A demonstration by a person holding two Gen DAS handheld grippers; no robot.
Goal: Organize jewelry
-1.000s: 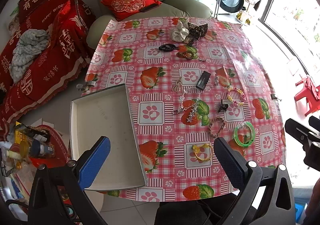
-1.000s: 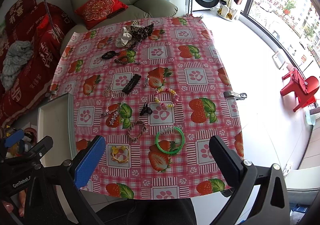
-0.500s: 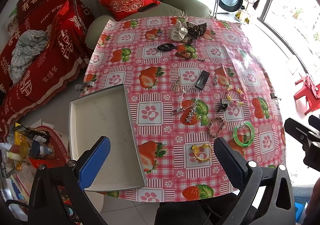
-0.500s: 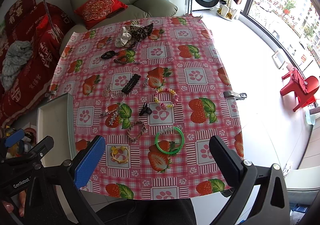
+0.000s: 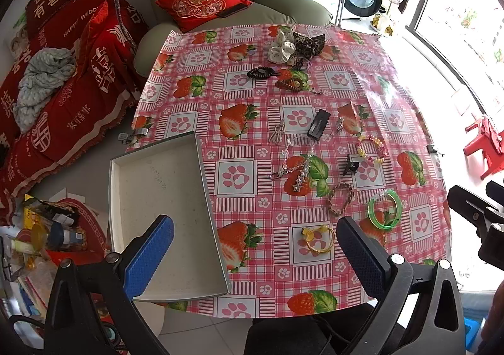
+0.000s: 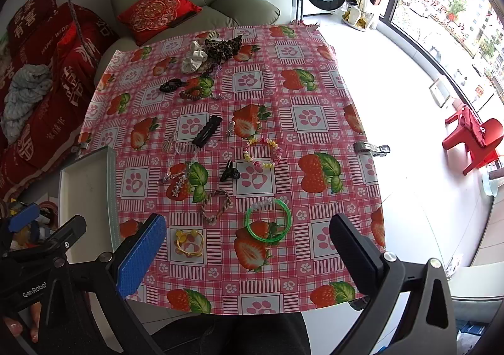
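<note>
On the strawberry-print pink tablecloth (image 5: 252, 121) every piece lies unsorted, green plastic bangle (image 6: 268, 224) and yellow wire bracelet (image 6: 188, 242) nearest; shallow white tray (image 5: 157, 184) empty; left gripper (image 5: 255, 255) and right gripper (image 6: 249, 255) spread wide, holding nothing; sorting not begun

The left hand-held gripper (image 5: 255, 247) is held level, its jaws spread wide with nothing between them. The right hand-held gripper (image 6: 247, 249) is held likewise, jaws wide apart and empty. Fingertips (image 6: 19, 331) are seen beneath the left hand-held gripper's body.
</note>
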